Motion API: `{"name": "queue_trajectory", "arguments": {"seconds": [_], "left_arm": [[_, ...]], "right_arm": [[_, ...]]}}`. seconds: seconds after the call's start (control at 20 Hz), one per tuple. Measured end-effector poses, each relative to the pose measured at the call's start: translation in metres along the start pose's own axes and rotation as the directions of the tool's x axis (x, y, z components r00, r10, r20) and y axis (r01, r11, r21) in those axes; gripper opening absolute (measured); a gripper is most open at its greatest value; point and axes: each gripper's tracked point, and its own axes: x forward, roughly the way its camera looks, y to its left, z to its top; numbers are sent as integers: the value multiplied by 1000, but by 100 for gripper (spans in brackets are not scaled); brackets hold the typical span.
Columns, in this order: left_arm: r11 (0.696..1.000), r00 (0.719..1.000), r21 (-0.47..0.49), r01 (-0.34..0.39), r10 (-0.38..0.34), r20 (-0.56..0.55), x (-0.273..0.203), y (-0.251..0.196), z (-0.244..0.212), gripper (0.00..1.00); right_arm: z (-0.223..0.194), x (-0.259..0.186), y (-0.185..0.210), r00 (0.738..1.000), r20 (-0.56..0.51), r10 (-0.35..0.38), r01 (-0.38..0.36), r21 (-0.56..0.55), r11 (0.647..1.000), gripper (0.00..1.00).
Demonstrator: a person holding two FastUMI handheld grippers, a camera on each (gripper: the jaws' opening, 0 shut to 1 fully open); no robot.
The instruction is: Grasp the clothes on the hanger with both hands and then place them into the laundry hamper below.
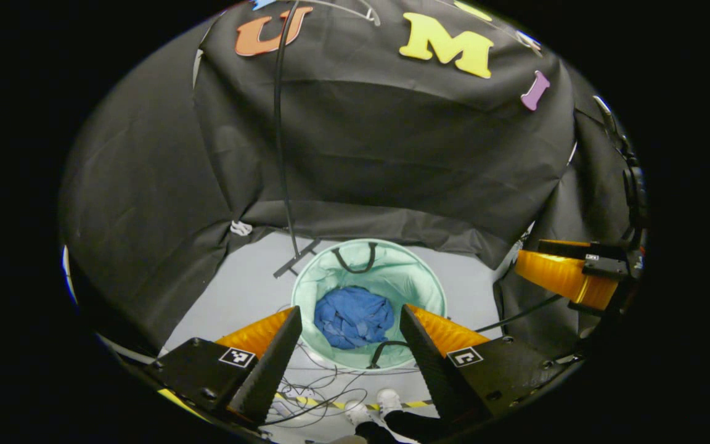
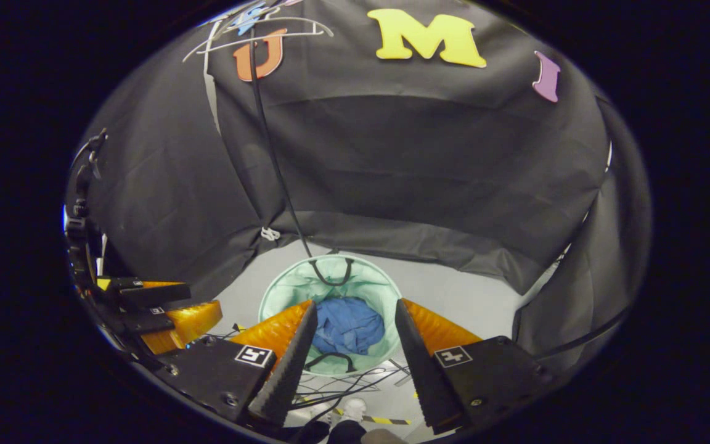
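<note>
Left hand-held gripper [image 1: 350, 324]: fingers spread wide with nothing between them, held high above the floor and aimed down at the hamper; it also appears at the left edge of the right gripper view [image 2: 164, 314].
Right hand-held gripper [image 2: 355, 317]: fingers likewise spread apart and empty, pointing down at the same hamper; seen farther off at the right edge of the left gripper view [image 1: 567, 274].
Clothes [image 1: 353, 317]: a crumpled blue bundle lying at the bottom of the hamper, well below both hand-held grippers and framed in the gap between each pair of fingers [image 2: 347, 325].
Laundry hamper [image 1: 420, 280]: round, pale green, open at the top, with two dark loop handles on its rim; stands on the floor [image 2: 287, 287].
Hanger [image 2: 269, 37]: thin white wire, bare, hanging high against the wall cloth.
Floor [image 1: 250, 287]: light grey, with loose dark cables and a yellow-and-black striped tape near the hamper.
Person: white shoes [image 1: 387, 401] on the floor below the left hand-held gripper.
Room: black cloth wall [image 1: 386, 148] draped behind the hamper, with a dark cable hanging down it.
</note>
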Motion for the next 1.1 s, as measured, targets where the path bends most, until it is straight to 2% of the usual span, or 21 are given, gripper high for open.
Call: {"name": "queue_trajectory", "arguments": {"seconds": [0.05, 0.2, 0.3, 0.35, 0.45, 0.55, 0.6, 0.65, 0.7, 0.8, 0.9, 1.0, 1.1], "left_arm": [[1000, 999, 17, 7, -8, 33, -14, -3, 11, 97], [997, 989, 72, 14, -24, 146, -60, -4, 45, 97], [995, 972, 100, 21, -44, 231, -98, -10, 73, 97], [993, 963, 113, 24, -54, 266, -116, -13, 84, 100], [991, 940, 136, -2, -45, 339, -149, -8, 103, 97], [987, 908, 150, -49, -18, 418, -185, -7, 124, 97], [987, 890, 145, -62, -11, 455, -201, -11, 134, 97], [989, 873, 137, -63, -12, 488, -220, -15, 144, 92], [989, 857, 133, -61, -16, 515, -234, -18, 151, 100], [990, 833, 130, -57, -25, 552, -268, -27, 162, 100], [992, 798, 105, -63, -13, 603, -309, -35, 170, 100], [993, 770, 69, -100, 33, 638, -350, -47, 172, 100], [988, 745, 41, -149, 85, 661, -385, -54, 157, 100]], "right_arm": [[11, -16, 1, 999, 31, -8, 8, -4, 1000, 81], [39, -71, 5, 992, 118, -37, 36, 4, 999, 84], [67, -118, 11, 978, 206, -31, 28, 19, 999, 81], [81, -141, 10, 967, 253, -40, 37, 18, 999, 81], [105, -188, 7, 941, 335, -46, 48, 2, 999, 84], [122, -246, 2, 906, 420, -48, 61, -16, 998, 100], [123, -272, 0, 885, 461, -56, 76, -25, 997, 100], [127, -296, -3, 864, 500, -57, 81, -25, 996, 100], [131, -318, -6, 846, 530, -51, 74, -22, 997, 100], [124, -357, -6, 819, 573, -28, 49, -22, 999, 100], [116, -403, -11, 792, 611, -3, 34, -39, 999, 100], [109, -446, -17, 759, 651, 20, 23, -57, 998, 100], [97, -477, -20, 740, 671, 40, 6, -66, 998, 100]]}}
